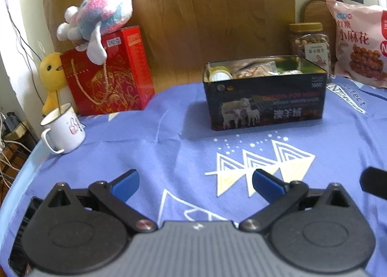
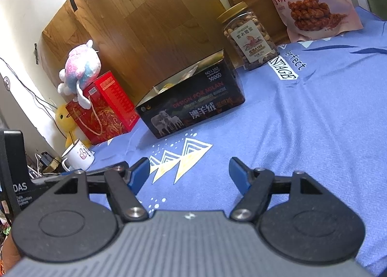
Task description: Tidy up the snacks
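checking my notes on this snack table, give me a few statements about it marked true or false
1. The black rectangular tin is open and already holds items. True.
2. The clear plastic nut jar with a gold lid lies on its side. False: it stands upright.
3. The pink and blue plush toy sits on top of the red gift bag. True.
4. The left gripper holds the pink snack bag. False: it is open and empty; the bag leans at the back.
5. The white enamel mug stands inside the tin. False: it stands on the blue cloth.
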Tool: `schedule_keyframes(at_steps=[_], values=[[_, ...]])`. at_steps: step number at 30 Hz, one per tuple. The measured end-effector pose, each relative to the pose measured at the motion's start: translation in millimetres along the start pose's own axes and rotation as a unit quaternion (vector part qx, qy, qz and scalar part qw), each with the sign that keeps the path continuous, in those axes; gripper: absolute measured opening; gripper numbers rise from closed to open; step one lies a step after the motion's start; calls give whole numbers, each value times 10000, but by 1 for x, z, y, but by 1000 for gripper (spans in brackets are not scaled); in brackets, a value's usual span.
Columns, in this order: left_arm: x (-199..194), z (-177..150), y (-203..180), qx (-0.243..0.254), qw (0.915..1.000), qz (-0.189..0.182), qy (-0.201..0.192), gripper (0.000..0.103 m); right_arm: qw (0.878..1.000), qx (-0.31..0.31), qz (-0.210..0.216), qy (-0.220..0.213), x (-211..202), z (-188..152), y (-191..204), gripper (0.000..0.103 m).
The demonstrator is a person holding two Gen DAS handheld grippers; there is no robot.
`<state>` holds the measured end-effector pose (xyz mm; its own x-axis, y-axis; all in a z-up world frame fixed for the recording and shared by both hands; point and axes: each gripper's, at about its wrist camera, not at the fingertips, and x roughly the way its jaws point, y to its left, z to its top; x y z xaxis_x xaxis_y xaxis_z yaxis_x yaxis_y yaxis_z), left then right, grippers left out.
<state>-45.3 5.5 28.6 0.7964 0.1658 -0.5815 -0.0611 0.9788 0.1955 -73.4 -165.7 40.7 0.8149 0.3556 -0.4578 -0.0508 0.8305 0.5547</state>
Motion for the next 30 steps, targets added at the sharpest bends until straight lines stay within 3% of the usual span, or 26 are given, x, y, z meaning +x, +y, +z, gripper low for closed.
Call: schedule_keyframes(at_steps=[15,30], values=[[-4,-4,-20,85,9978,-626,203,103,9982,-87,-337,-492,-8,-2,3,88],[-4,-4,-38,18,9947,-1023,-69,103,9897,-378,-957,-995,-8,-7,-1,93]])
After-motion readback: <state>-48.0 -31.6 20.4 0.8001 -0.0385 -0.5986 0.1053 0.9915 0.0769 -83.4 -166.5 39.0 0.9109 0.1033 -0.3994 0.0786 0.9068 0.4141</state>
